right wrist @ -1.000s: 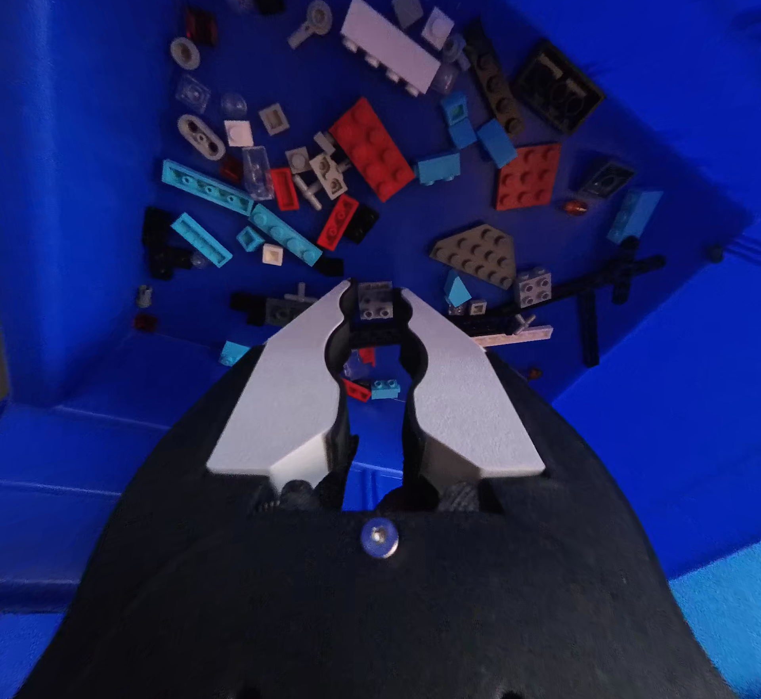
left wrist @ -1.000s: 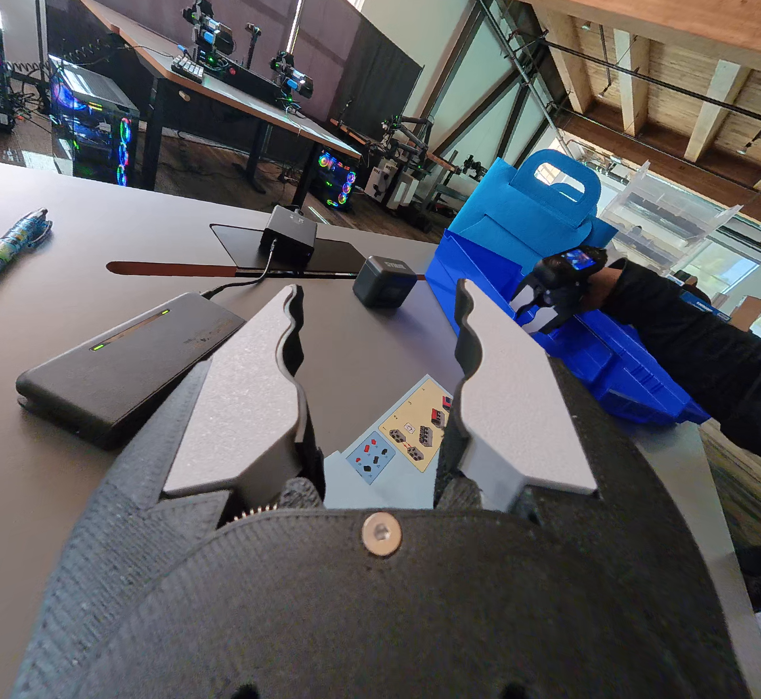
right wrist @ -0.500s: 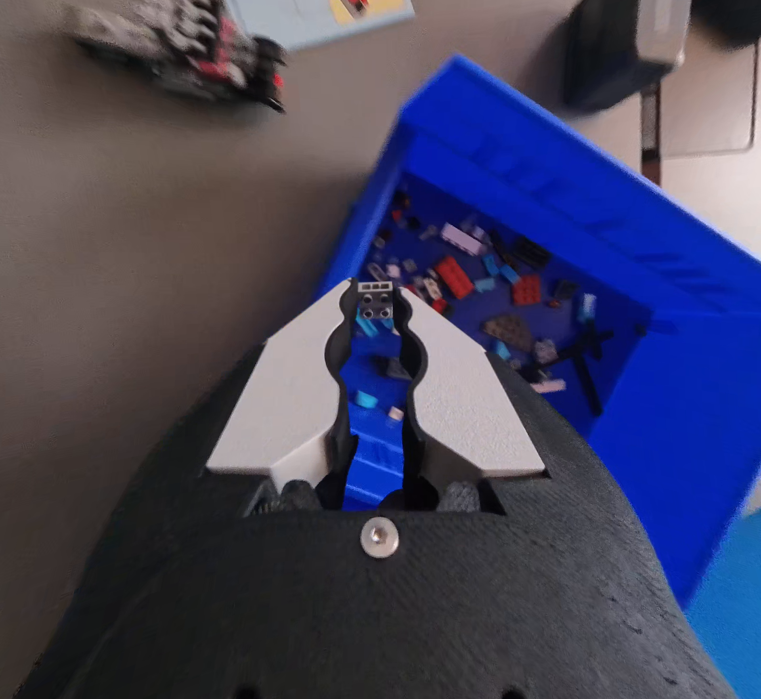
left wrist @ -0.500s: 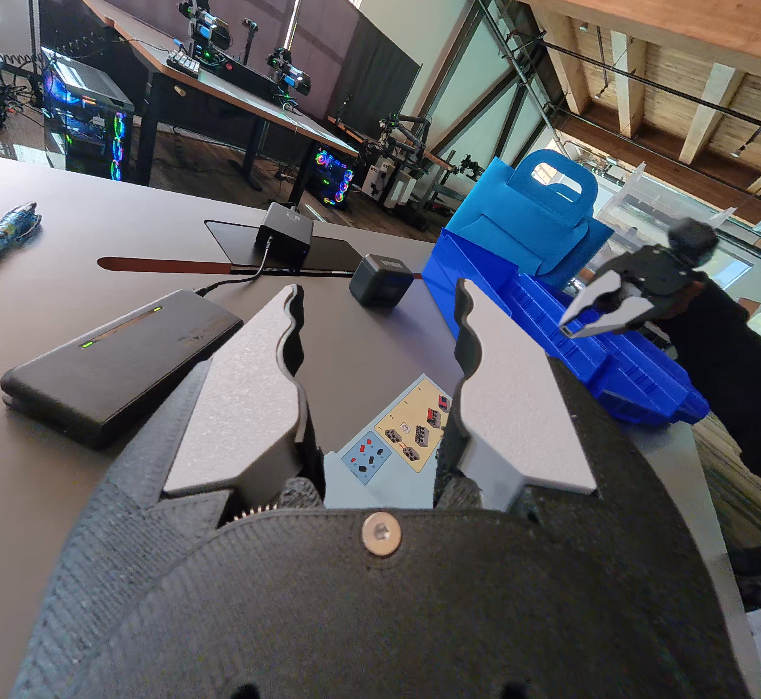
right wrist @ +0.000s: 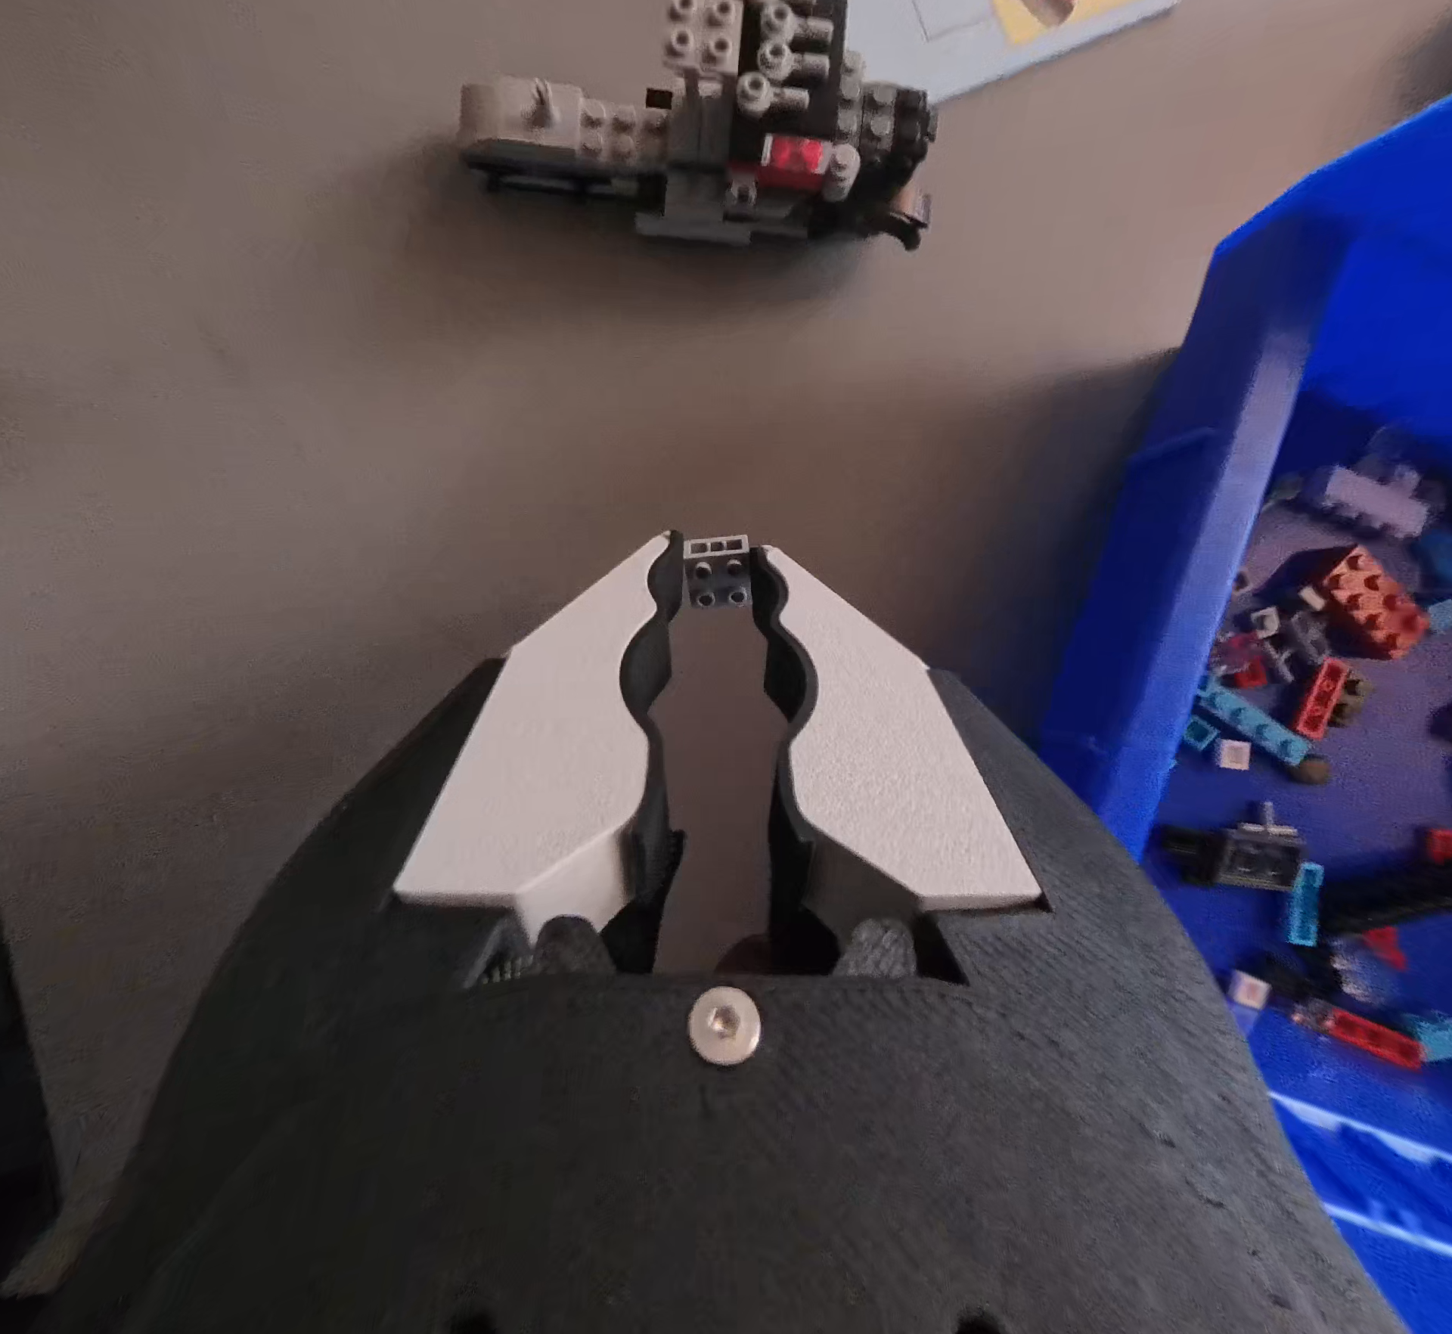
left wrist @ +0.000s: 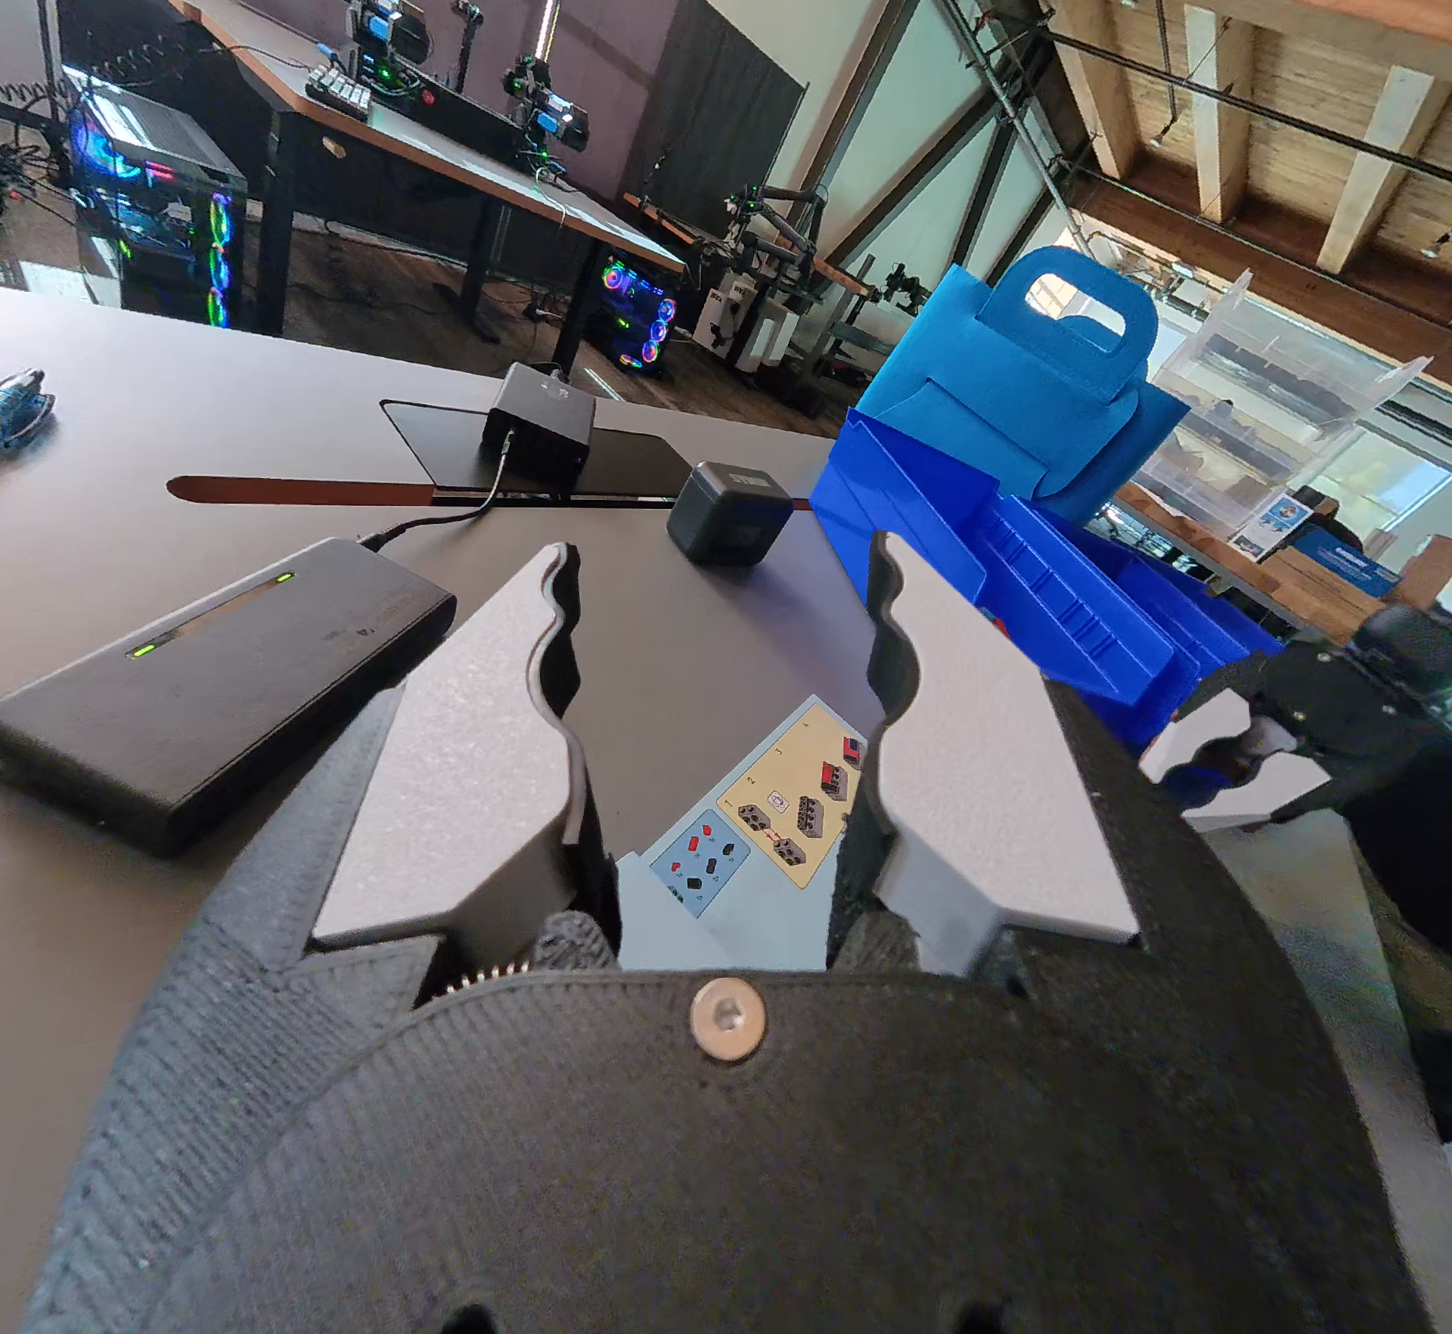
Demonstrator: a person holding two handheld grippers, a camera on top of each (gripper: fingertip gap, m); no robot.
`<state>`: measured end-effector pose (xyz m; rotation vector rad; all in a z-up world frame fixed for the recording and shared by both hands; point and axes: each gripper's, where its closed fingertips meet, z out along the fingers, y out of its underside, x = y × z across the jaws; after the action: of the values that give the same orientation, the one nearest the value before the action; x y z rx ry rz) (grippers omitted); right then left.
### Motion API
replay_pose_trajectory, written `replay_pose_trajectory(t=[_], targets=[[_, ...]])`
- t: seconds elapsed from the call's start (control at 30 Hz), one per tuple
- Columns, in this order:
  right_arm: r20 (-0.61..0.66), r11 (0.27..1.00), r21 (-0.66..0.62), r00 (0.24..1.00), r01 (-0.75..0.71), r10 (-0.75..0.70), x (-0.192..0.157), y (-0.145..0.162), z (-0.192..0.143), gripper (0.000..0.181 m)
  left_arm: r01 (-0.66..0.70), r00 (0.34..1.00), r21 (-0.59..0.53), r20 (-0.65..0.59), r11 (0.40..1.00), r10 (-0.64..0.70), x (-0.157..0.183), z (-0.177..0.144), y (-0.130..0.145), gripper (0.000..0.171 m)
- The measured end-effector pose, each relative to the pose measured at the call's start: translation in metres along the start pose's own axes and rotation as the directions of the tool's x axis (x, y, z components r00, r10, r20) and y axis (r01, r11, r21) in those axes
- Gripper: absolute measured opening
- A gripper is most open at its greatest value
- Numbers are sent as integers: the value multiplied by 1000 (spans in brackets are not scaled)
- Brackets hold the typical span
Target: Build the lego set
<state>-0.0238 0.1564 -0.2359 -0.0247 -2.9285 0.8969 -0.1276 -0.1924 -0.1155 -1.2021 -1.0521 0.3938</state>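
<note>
Small step numerals run along the yellow panel of the instruction sheet, seen between the fingers of the left gripper — too small to read surely. Just beyond its fingertips a black cube bears a pale printed word on top. The flat black box to its left carries faint markings — illegible.
</note>
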Motion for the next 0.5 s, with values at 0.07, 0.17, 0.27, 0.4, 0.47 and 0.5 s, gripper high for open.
replay_pose_trajectory(t=[0.07,0.17,0.27,0.4,0.47,0.5], targets=[[-41,1000,17,999,-26,27,4,6,6,18,-15,1000,4,4,1000,15,2,0,-1,75],[-59,997,56,996,-62,66,6,11,12,19,-32,999,11,-4,999,32,10,-1,-5,75],[-22,991,88,995,-100,102,2,15,19,19,-40,999,29,-22,999,41,24,-3,-9,75],[-38,990,109,995,-86,91,1,14,19,21,-8,998,48,-62,999,11,48,2,-1,75],[-20,982,140,992,-124,128,-2,13,19,27,-5,997,31,-73,1000,7,63,8,11,75],[-8,976,159,988,-152,155,-3,13,19,30,-4,997,19,-81,1000,5,72,11,18,75]])
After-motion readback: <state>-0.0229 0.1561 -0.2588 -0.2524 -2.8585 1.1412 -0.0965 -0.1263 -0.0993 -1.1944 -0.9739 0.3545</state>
